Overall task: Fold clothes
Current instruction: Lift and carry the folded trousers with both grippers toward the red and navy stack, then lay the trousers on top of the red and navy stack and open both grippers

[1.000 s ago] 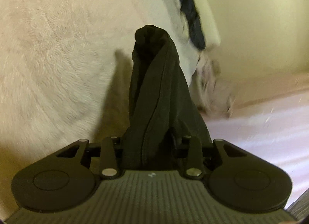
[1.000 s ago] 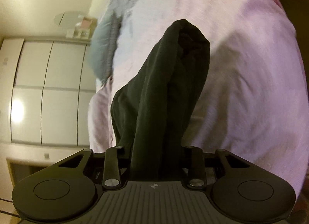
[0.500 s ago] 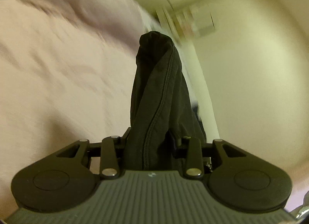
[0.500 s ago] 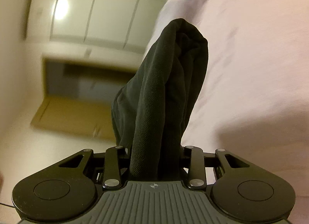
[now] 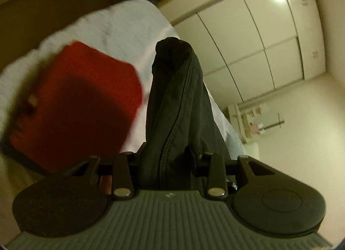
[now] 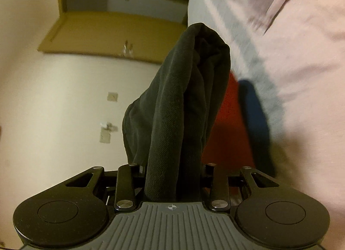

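A black garment (image 5: 179, 107) is bunched over my left gripper (image 5: 172, 60) and hides its fingers; the gripper is shut on it. In the right wrist view the same black garment (image 6: 185, 103) covers my right gripper (image 6: 200, 40), which is shut on it too. Both grippers hold the cloth up in the air above a bed. A folded red garment (image 5: 82, 103) lies on the bed to the left in the left wrist view and shows behind the black cloth in the right wrist view (image 6: 228, 133).
A white bedcover (image 5: 120, 27) lies under the red garment. A pale pink sheet (image 6: 301, 55) fills the right. A dark blue item (image 6: 254, 116) lies beside the red one. White wardrobe doors (image 5: 258, 40) stand right; a wall (image 6: 64, 99) is left.
Both grippers have swung round with the black garment still held. The red garment and wardrobe have come into the left view; wall, red and blue items into the right view.
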`<state>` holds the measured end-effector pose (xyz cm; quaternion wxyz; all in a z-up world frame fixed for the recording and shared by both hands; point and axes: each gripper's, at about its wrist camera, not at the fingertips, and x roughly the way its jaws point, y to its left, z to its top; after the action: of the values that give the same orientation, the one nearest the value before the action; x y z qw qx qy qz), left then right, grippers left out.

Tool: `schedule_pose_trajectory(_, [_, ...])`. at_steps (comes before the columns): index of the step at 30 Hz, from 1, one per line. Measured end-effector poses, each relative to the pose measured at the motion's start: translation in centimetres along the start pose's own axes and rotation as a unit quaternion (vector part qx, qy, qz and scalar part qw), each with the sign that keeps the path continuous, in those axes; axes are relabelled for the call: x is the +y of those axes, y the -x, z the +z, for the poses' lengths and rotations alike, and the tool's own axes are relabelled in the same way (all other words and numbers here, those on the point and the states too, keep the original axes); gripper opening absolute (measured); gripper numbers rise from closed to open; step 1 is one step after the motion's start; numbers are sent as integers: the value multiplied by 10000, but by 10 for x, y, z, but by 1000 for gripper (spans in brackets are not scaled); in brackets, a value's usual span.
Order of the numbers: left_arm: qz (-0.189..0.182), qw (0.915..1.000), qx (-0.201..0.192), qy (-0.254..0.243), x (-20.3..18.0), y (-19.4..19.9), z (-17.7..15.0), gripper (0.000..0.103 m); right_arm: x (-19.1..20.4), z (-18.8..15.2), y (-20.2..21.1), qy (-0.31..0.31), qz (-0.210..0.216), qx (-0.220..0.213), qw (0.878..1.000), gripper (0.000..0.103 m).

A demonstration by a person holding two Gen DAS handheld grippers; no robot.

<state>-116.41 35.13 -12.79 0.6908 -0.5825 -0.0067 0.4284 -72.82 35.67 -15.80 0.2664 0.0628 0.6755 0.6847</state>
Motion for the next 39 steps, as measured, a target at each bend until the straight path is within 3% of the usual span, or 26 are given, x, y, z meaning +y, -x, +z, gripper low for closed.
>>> schedule_pose_trajectory(5, [67, 9999, 9, 118, 45, -5, 46, 32, -9, 4, -58, -25, -141, 146, 9998, 35])
schedule_pose_trajectory(13, [9, 9997, 42, 261, 94, -53, 79, 32, -22, 47, -118, 129, -428, 193, 9988, 36])
schedule_pose_trajectory(19, [171, 9993, 88, 336, 122, -81, 80, 33, -40, 65, -145, 243, -820, 208, 9961, 40])
schedule_pose_trajectory(24, [346, 9987, 47, 360, 120, -73, 79, 35, -48, 70, -156, 221, -978, 205, 9948, 45])
schedule_pose_trajectory(27, [473, 9982, -2, 366, 115, -64, 80, 34, -31, 69, -149, 490, -1388, 237, 9888, 55])
schedule_pose_trajectory(28, [537, 9981, -64, 311, 114, -63, 79, 33, -24, 68, -146, 589, -1568, 222, 9856, 64])
schedule_pose_trajectory(29, [612, 9978, -126, 231, 108, -56, 78, 33, -17, 66, -137, 708, -1712, 95, 9826, 73])
schedule_pose_trajectory(34, [719, 9967, -269, -277, 71, -27, 74, 32, 12, 49, -88, 1163, -2226, -718, 9653, 74])
schedule_pose_trajectory(36, [681, 9960, -256, -526, 54, -19, 72, 30, 18, 38, -69, 1270, -2341, -992, 9588, 71])
schedule_pose_trajectory(38, [599, 9955, -141, -725, 39, -17, 66, 29, 23, 22, -55, 1399, -2338, -966, 9573, 30])
schedule_pose_trajectory(39, [554, 9950, -67, -825, 32, -16, 62, 29, 26, 15, -54, 1506, -2366, -909, 9555, 26])
